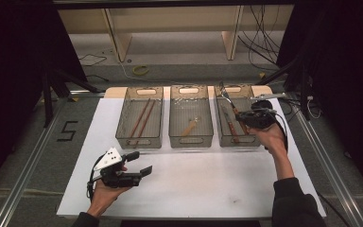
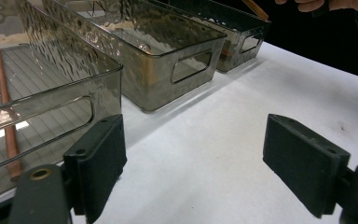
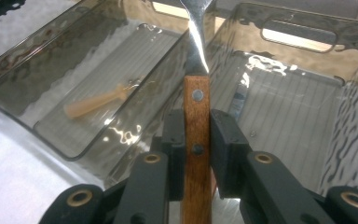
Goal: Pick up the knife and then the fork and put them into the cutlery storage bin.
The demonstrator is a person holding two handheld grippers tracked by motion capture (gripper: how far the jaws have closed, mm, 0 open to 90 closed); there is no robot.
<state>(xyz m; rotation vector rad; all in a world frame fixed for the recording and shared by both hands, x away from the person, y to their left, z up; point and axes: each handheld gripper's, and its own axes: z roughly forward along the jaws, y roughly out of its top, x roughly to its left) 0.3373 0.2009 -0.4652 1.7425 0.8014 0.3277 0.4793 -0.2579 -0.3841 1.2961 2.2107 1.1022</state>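
Jaws spread wide with nothing between them: the left gripper (image 1: 139,163) hangs over the white bench (image 1: 208,184) near its front-left corner, just before the left bin (image 1: 139,124) that holds two chopsticks (image 1: 141,118). The right gripper (image 3: 197,140) has its jaws clamped on the wooden handle of a knife (image 3: 196,109), raised above the right bin (image 1: 235,122) toward the bench's back-right corner.

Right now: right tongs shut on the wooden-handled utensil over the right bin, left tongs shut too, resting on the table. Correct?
Not quite: the left tongs are open, their jaws wide apart in the left gripper view. The rest holds: right tongs shut on the wooden-handled utensil over the right bin.
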